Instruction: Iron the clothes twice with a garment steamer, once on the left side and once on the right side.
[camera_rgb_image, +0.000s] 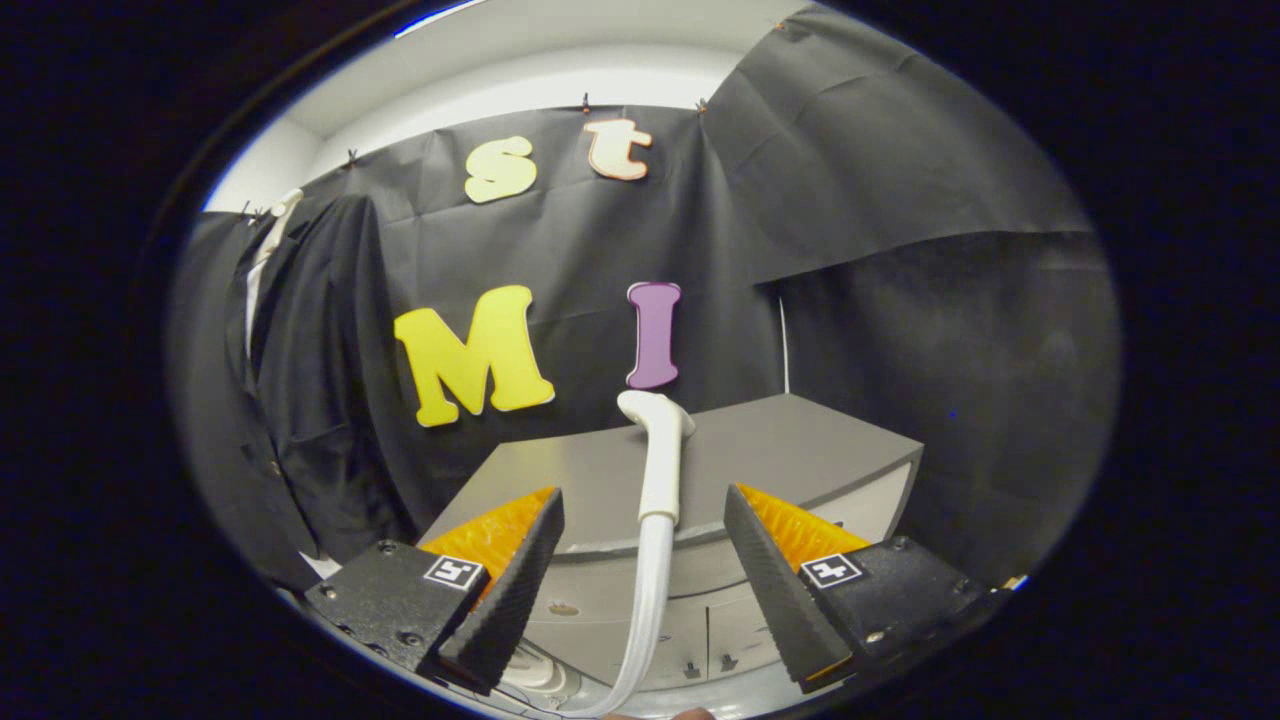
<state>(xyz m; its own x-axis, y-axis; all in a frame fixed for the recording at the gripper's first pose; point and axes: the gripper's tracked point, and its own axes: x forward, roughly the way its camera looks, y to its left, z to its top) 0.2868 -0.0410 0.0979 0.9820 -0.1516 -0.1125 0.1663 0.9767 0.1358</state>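
counter (800, 450): a grey top with a rounded front edge, set against the black cloth wall (950, 330). pale cabinet fronts (690, 640) with small handles are seen below the edge.

jacket (300, 400): a dark garment hung at the far left of the wall, well apart from the counter's left end. a light collar or hanger piece is seen at its top. buttons are seen down its front. nothing is seen between the jacket and the jaws.

steamer (660, 460): a white handheld wand, stood upright at the counter's front edge. its long axis is near vertical. its head is bent over at the top and is pointed to the left, toward the jacket side. what keeps it upright cannot be told.

hose (645, 600): a white hose joined to the bottom of the wand's handle, hung down past the cabinet fronts and curved away to the lower left.

gripper (640, 570): the jaws are held wide apart and nothing is touched by either finger. the steamer is placed just ahead of the jaws, in line with the gap and a little right of its middle. the hose is seen running down through the gap.
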